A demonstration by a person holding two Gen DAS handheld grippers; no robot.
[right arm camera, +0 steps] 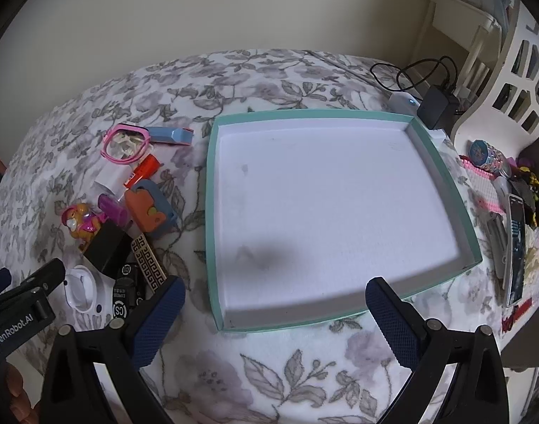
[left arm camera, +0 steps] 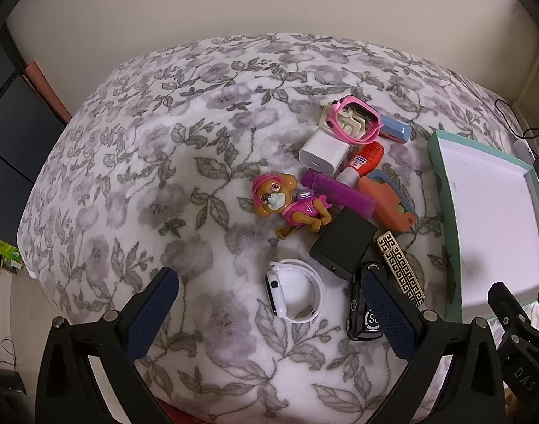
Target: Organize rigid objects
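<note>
Left wrist camera looks down and forward from close above the floral blanket [left arm camera: 135, 162], toy pile [left arm camera: 343, 194] ahead and right, tray [left arm camera: 442, 190] cut off at its right edge. Right wrist camera sits further right, aimed down into the tray [right arm camera: 213, 212], pile [right arm camera: 128, 205] at its left. Both views share pile, tray and blanket.

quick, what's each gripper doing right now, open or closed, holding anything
Left gripper: open, holding nothing, above the white watch on the blanket.
Right gripper: open, holding nothing, over the near edge of the teal tray.
</note>
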